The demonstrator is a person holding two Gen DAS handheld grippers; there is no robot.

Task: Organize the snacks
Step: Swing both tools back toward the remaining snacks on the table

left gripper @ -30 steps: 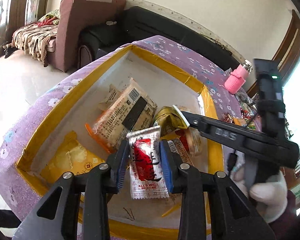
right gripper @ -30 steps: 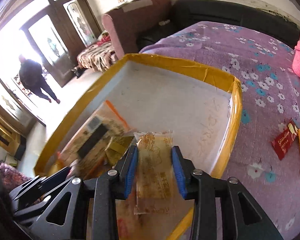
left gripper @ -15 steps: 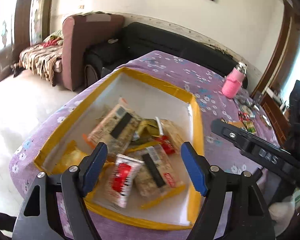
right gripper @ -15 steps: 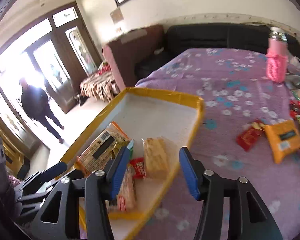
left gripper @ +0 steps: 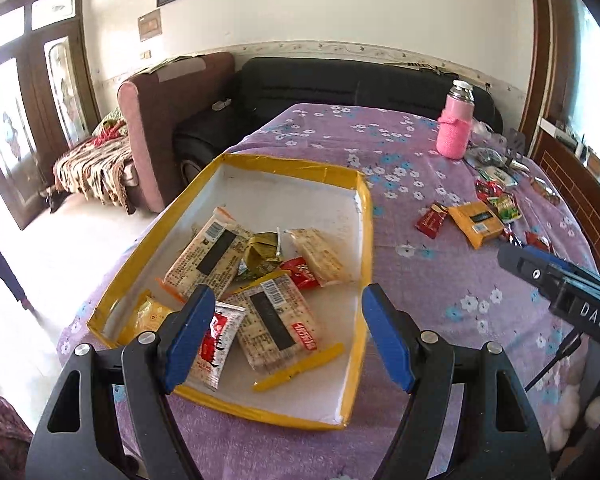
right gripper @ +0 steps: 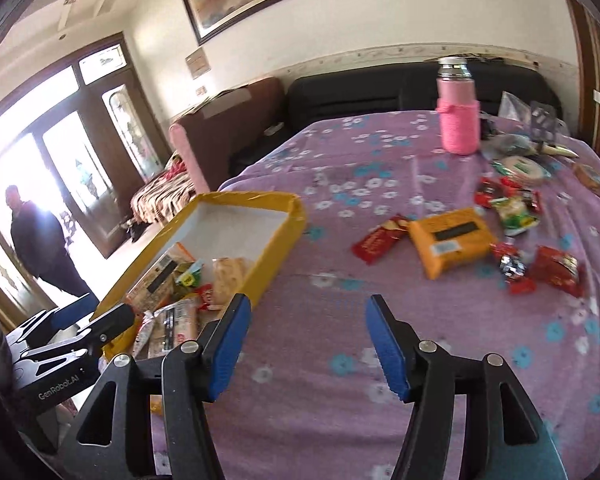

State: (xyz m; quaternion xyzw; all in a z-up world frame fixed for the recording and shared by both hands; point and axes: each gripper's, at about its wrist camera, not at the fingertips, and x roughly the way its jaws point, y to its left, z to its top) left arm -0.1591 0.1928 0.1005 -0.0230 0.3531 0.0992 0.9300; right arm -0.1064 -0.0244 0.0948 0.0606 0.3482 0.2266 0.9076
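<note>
A yellow-edged box (left gripper: pixel 365 216) lies on the purple flowered table and holds several snack packets, among them a red-and-white sachet (left gripper: pixel 216 342) and a pale cracker pack (left gripper: pixel 318 254). My left gripper (left gripper: pixel 288 340) is open and empty above the box's near end. My right gripper (right gripper: pixel 308 346) is open and empty over bare cloth to the right of the box (right gripper: pixel 278 236). Loose snacks lie on the table at the right: an orange pack (right gripper: pixel 450 240), a red packet (right gripper: pixel 378 242) and small red wrappers (right gripper: pixel 556 268).
A pink bottle (right gripper: pixel 458 114) stands at the table's far side, with plastic bags and small items beside it. A black sofa (left gripper: pixel 340 84) and a brown armchair (left gripper: pixel 172 108) stand behind the table. A person (right gripper: pixel 40 240) stands by the doorway at left.
Both grippers opened and let their packets drop into the box, then pulled back and up. The right gripper swung right, towards the loose snacks.
</note>
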